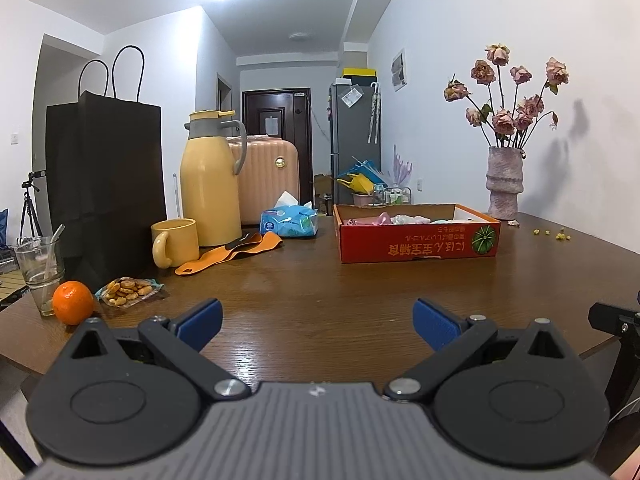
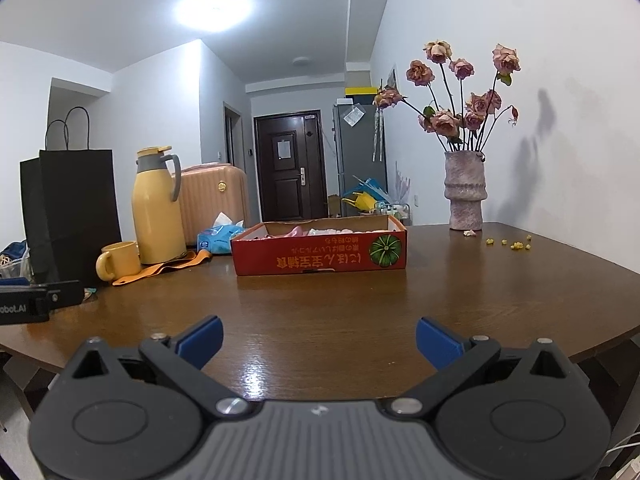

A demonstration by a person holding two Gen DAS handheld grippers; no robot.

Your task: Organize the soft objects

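A shallow red cardboard box sits on the brown table, toward its far side, and holds several soft pink and white objects. It also shows in the right wrist view, with the soft objects just over its rim. My left gripper is open and empty, low over the near table edge, well short of the box. My right gripper is open and empty, also near the front edge. The left gripper's body shows at the right view's left edge.
On the left stand a black paper bag, yellow thermos, yellow mug, orange strap, tissue pack, glass, orange and snack bag. A vase of dried roses stands far right by the wall.
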